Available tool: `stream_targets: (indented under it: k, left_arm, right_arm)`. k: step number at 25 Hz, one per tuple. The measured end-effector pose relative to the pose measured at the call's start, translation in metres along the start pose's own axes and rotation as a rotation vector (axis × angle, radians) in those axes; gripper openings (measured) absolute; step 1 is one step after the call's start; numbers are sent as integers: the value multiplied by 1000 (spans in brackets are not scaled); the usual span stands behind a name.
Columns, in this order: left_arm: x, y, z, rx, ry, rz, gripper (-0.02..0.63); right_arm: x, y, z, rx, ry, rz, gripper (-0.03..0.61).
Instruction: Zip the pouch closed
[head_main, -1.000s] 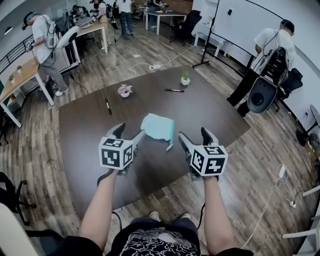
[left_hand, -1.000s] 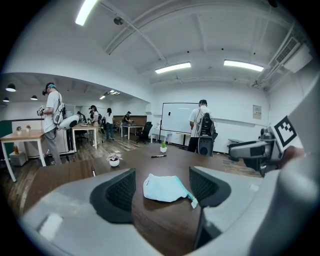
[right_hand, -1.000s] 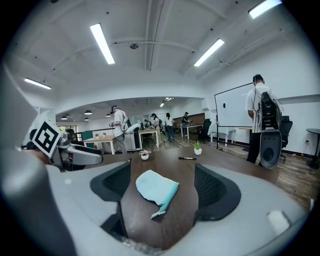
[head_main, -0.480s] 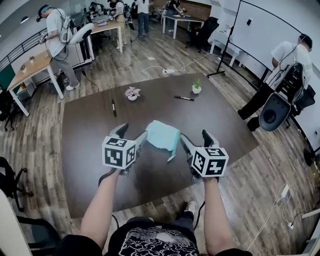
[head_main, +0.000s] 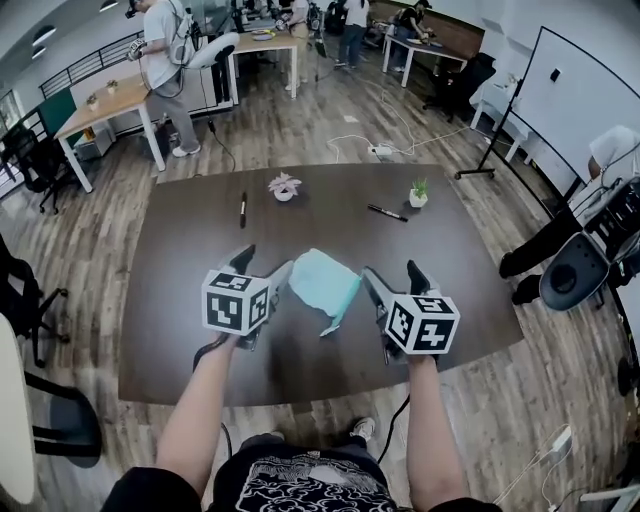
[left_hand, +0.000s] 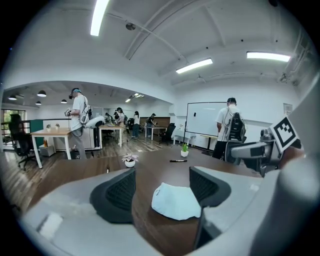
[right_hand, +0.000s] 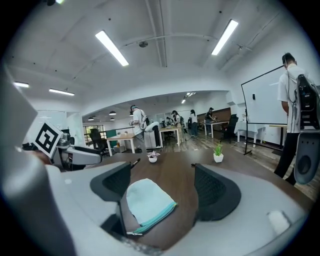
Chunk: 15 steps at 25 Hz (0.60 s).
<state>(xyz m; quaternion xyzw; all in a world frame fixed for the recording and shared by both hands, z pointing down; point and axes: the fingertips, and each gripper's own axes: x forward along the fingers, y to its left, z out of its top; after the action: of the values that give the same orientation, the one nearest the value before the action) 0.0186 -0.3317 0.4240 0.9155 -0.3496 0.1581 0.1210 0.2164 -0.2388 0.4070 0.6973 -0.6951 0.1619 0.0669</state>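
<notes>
A light teal pouch (head_main: 321, 280) lies flat on the dark brown table (head_main: 180, 340), its zipper edge along the right side and its zipper tail (head_main: 330, 328) pointing toward me. In the right gripper view the pouch (right_hand: 148, 202) shows its teal zipper (right_hand: 154, 220) running down to a pull near the frame's bottom. My left gripper (head_main: 258, 268) hovers open just left of the pouch; in its own view the pouch (left_hand: 176, 201) lies between and beyond the jaws. At the pouch's right my right gripper (head_main: 393, 280) hangs open, holding nothing.
Far side of the table holds a small pink-flowered pot (head_main: 285, 187), a green plant in a white pot (head_main: 418, 192) and two black markers (head_main: 242, 208) (head_main: 387, 212). Office chairs (head_main: 580, 268), desks and several people stand around on the wooden floor.
The head view has tilted and shifted, so the table and pouch sit lower left in frame. Both grippers stay open either side of the pouch, with little movement relative to it.
</notes>
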Motion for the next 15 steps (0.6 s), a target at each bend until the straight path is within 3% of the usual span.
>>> stream_targets:
  k: [15]
  left_arm:
    - [-8, -27, 9, -50, -14, 175, 337]
  right_arm:
    - [19, -25, 18, -46, 27, 201, 390]
